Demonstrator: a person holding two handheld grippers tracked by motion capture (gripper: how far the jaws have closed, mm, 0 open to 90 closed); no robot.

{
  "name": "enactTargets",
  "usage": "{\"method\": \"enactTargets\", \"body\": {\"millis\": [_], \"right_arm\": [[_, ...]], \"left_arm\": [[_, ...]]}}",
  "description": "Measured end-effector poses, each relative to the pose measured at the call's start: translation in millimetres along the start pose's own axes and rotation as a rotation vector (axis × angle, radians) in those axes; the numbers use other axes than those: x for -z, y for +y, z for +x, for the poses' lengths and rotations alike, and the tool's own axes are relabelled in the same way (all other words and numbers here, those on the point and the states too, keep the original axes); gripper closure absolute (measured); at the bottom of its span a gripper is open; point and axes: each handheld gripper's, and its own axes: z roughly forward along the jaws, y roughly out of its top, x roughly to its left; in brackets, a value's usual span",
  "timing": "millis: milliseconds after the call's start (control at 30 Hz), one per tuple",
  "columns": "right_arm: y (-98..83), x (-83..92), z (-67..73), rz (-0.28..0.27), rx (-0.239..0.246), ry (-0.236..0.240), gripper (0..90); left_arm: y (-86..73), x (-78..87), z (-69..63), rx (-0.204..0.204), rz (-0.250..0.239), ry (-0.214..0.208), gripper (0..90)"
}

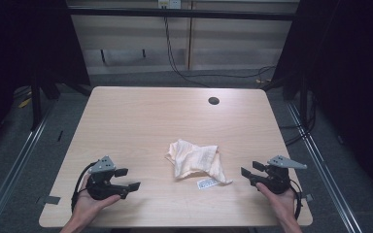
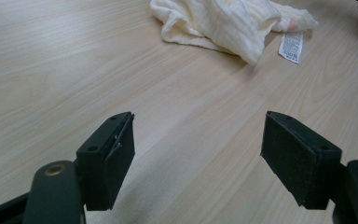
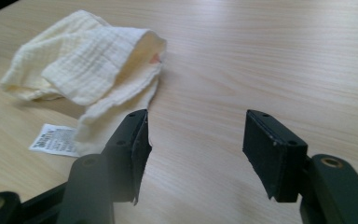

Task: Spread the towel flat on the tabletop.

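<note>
A crumpled cream cloth (image 1: 194, 160) lies near the middle of the wooden table (image 1: 141, 116), with a white printed label (image 1: 207, 184) sticking out at its near edge. My left gripper (image 1: 127, 179) rests at the near left, held by a hand, its jaws open and empty, well left of the cloth. In the left gripper view the cloth (image 2: 223, 23) and label (image 2: 291, 46) lie far ahead of the open gripper (image 2: 198, 158). My right gripper (image 1: 250, 170) sits at the near right, open and empty. In the right gripper view the cloth (image 3: 84, 60) lies just beyond the left jaw of the open gripper (image 3: 196, 154).
A round cable hole (image 1: 213, 101) is set in the table near its far edge. Black cables (image 1: 175, 58) trail on the floor behind the table. Metal rails (image 1: 14, 160) run along both sides.
</note>
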Motion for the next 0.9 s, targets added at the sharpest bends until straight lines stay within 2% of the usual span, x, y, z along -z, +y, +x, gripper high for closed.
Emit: {"method": "enactTargets", "body": {"millis": [100, 167, 233, 367, 467, 600, 667, 767, 833, 900], "right_arm": [[-0.4, 1.1, -1.0, -0.017, -0.011, 0.026, 39.7], [-0.9, 0.5, -1.7, -0.03, -0.027, 0.059, 36.6], [-0.2, -1.3, 0.1, -0.028, -0.014, 0.068, 36.5], [1.8, -3.7, 0.9, 0.01, -0.021, 0.097, 34.7], [1.5, -5.9, 0.0, 0.039, -0.029, 0.139, 34.1], [3.8, -3.1, 7.0, 0.03, -0.004, 0.19, 37.0], [7.1, -3.3, 12.9, 0.027, 0.02, 0.202, 37.1], [11.3, -5.2, 20.0, 0.043, 0.05, 0.237, 39.3], [14.1, -7.4, 21.6, 0.05, 0.054, 0.263, 39.4], [17.1, -10.3, 21.7, 0.057, 0.07, 0.265, 37.3]], "left_arm": [[0.6, -1.3, 1.4, 0.015, 0.001, -0.015, 27.4], [0.8, -1.9, 2.3, 0.023, 0.001, -0.017, 27.6], [1.0, -3.0, 5.1, 0.031, 0.009, 0.001, 27.6], [1.2, -3.7, 7.3, 0.037, 0.016, 0.011, 27.0], [0.9, -1.1, 7.8, 0.035, 0.018, 0.019, 26.2], [-0.6, 3.3, 5.6, 0.009, 0.017, 0.022, 26.3], [-1.9, 6.8, 6.2, 0.021, -0.001, 0.031, 26.8], [-2.5, 8.8, 7.0, 0.031, -0.01, 0.016, 28.1], [-1.7, 5.0, 7.2, 0.031, 0.009, 0.006, 29.7], [0.1, 1.0, 5.3, 0.009, 0.022, 0.011, 29.4]]}}
